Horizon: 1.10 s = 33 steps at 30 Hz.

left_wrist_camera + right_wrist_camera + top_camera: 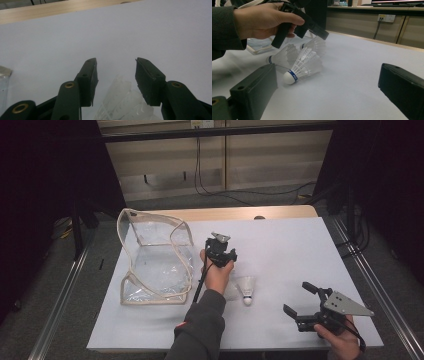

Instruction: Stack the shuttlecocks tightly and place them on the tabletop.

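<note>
Left gripper (pixel 116 72) jaws apart over white shuttlecocks (pixel 303 65); blue band lettering at seven o'clock unreadable. Right gripper (pixel 300 298) gapes wide, nothing between.

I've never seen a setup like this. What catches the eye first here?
Three white feathered shuttlecocks lie clustered mid-table on the white sheet. The left hand-held gripper hovers over them, jaws apart. To their left stands a clear plastic pouch with beige trim, and the right hand-held gripper waits open near the front right corner.
</note>
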Tool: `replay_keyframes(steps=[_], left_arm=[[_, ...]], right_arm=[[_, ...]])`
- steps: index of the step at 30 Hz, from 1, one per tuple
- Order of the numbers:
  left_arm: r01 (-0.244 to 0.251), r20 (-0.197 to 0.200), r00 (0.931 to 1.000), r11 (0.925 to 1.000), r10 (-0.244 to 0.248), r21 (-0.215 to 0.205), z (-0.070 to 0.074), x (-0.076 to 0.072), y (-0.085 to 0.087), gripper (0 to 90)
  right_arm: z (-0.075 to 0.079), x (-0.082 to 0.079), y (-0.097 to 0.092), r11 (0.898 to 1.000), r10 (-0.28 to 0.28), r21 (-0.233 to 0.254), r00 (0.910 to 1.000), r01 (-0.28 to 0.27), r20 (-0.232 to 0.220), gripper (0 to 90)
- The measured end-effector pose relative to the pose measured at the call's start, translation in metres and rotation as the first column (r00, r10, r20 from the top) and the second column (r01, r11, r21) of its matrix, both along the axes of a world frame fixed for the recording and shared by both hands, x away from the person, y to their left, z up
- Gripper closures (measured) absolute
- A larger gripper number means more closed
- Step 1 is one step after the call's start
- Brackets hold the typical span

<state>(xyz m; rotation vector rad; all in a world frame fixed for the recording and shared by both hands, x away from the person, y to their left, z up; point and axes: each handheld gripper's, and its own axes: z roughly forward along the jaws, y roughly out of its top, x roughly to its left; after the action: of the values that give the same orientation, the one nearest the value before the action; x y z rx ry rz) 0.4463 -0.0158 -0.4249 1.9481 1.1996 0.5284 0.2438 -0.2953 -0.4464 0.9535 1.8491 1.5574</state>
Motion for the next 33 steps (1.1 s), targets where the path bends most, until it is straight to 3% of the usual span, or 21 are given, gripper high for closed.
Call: replay_keyframes(steps=[17,20,33], left_arm=[[0.013,-0.018,0.9997,0.9994,-0.014,-0.031,0.001,-0.001,0.0,48.4],[0.019,-0.023,0.9995,0.9995,-0.02,-0.024,0.002,-0.002,0.001,45.8],[0.033,-0.024,0.9991,0.9974,-0.034,-0.064,0.013,-0.008,0.005,33.8]], right_arm=[[0.0,0.0,0.0,1.0,-0.003,-0.001,1.0,0.003,-0.002,1.5],[0.0,0.0,0.0,1.0,-0.004,0.002,1.0,0.004,-0.001,1.5],[0.0,0.0,0.0,1.0,-0.001,0.0,1.0,0.001,-0.001,1.5]])
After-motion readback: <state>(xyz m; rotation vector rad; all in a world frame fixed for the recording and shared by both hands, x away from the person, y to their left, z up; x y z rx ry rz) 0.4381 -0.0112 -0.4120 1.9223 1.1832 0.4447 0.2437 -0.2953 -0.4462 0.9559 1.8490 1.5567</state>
